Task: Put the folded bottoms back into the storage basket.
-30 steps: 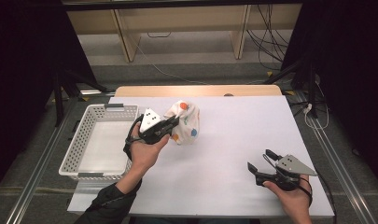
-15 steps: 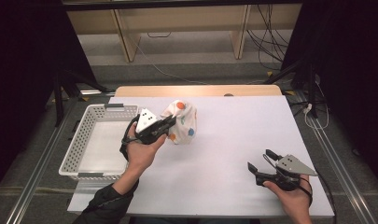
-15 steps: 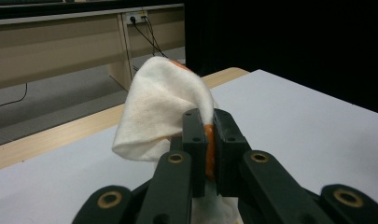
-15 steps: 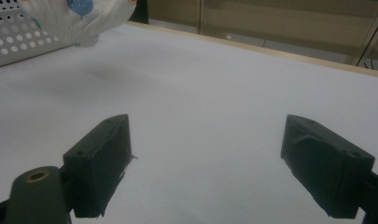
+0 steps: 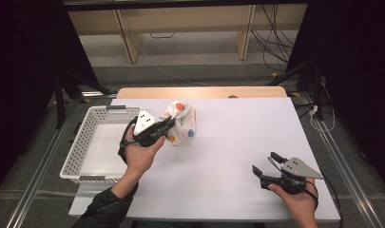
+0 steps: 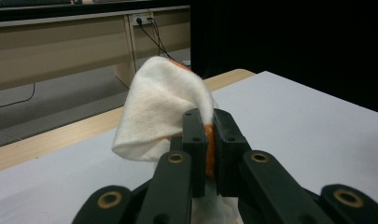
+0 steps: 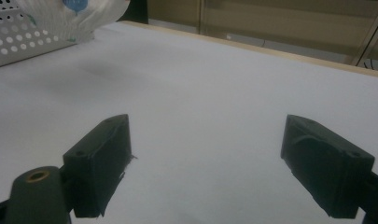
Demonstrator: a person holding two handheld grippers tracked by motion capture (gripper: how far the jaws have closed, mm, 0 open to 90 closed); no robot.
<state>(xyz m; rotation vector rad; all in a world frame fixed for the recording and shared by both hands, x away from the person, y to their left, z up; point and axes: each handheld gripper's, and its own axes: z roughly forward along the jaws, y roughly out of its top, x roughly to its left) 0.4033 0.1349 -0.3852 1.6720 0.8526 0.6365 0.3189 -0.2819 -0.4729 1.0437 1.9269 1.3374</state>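
On the counter (image 5: pixel 228 142) my left claw (image 5: pixel 168 124) holds the cloth (image 5: pixel 183 123) lifted just right of the basket (image 5: pixel 81 152) at the counter's left edge. My right claw (image 5: pixel 265 164) sits well apart, near right.

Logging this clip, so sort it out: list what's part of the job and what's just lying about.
In the job:
- spotted cloth, pinched in the left claw
- white basket, likely its destination

Lying about:
- right claw, open and idle over the table
- floor cables
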